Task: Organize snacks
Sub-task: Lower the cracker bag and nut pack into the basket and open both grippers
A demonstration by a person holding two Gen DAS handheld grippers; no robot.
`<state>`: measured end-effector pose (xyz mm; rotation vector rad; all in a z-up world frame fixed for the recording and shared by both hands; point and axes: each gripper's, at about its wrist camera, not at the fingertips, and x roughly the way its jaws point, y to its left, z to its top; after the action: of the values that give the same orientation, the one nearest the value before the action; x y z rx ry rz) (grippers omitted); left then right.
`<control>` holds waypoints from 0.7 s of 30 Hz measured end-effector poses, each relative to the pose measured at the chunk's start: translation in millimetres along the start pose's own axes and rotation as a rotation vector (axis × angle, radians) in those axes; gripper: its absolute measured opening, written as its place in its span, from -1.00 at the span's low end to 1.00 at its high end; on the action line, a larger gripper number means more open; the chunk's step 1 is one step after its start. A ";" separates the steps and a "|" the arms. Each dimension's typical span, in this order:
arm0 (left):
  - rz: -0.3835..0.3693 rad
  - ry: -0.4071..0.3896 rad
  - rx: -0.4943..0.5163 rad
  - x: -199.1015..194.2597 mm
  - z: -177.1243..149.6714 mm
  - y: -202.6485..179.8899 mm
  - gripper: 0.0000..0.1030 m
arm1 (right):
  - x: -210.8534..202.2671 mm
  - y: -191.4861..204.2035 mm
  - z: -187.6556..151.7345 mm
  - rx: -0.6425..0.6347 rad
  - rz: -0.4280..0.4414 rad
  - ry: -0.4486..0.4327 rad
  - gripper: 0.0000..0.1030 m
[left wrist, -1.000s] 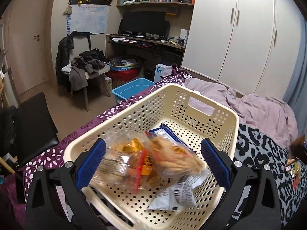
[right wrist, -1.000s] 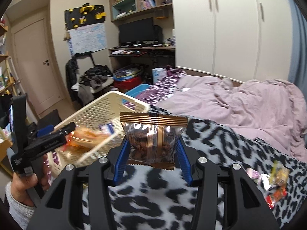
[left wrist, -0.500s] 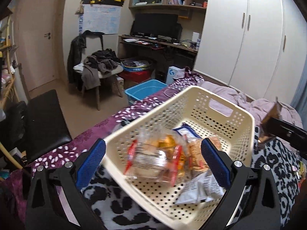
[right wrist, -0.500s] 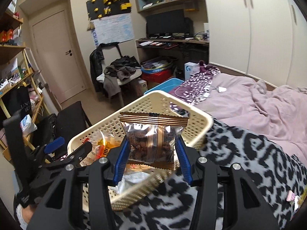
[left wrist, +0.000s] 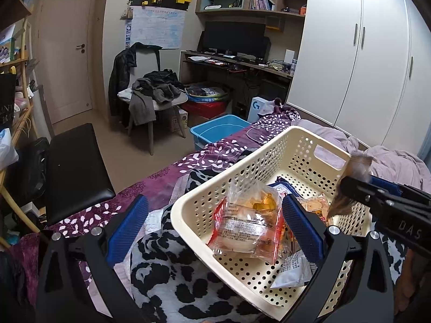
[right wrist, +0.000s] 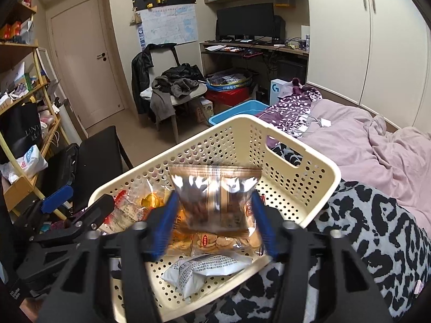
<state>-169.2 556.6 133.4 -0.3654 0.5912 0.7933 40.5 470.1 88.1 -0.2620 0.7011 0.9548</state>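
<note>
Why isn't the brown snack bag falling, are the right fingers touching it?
Touching. The right wrist view shows the brown snack bag pinched between both blue fingers.

Cream basket [left wrist: 304,145] holding snack packets [left wrist: 250,223], left tool [left wrist: 215,231] spread wide

Cream plastic basket [right wrist: 320,172], smooth and faintly glossy, walls and floor perforated with small round holes. Glossy clear film on the snack packet [right wrist: 215,199] between the right gripper [right wrist: 215,224] pads, catching bright glare, with a brown crimped seal along the top. Crinkled transparent wrap on the bun packet [left wrist: 247,223]; matt white printed wrapper on the pouch [right wrist: 199,269] at the basket floor. Matt black plastic on the left gripper [left wrist: 214,230] body, blue ribbed pads, small bright metal screws. Soft fleecy cloth in the black-and-white animal-print blanket [right wrist: 377,228]; rumpled matt mauve bedding [right wrist: 358,145]. Smooth satin white wardrobe doors [left wrist: 363,62].
</note>
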 end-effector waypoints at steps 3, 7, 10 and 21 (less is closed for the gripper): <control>0.023 0.006 -0.005 1.0 0.2 3.9 0.95 | -4.0 -0.6 -1.5 -0.003 -0.044 -0.050 0.88; 0.036 0.008 0.001 1.8 -0.7 3.5 0.95 | -3.0 -1.4 -5.4 -0.032 -0.084 -0.029 0.91; 0.047 0.007 0.017 1.7 -1.5 0.6 0.95 | -2.5 -3.1 -10.2 -0.044 -0.125 -0.012 0.91; 0.066 0.010 0.024 2.3 -1.4 -5.5 0.95 | -22.2 -10.2 -23.5 -0.059 -0.207 -0.043 0.91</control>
<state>-164.3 553.5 131.3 -0.3290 0.6241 0.8468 30.2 438.1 83.9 -0.3585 0.5942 0.7817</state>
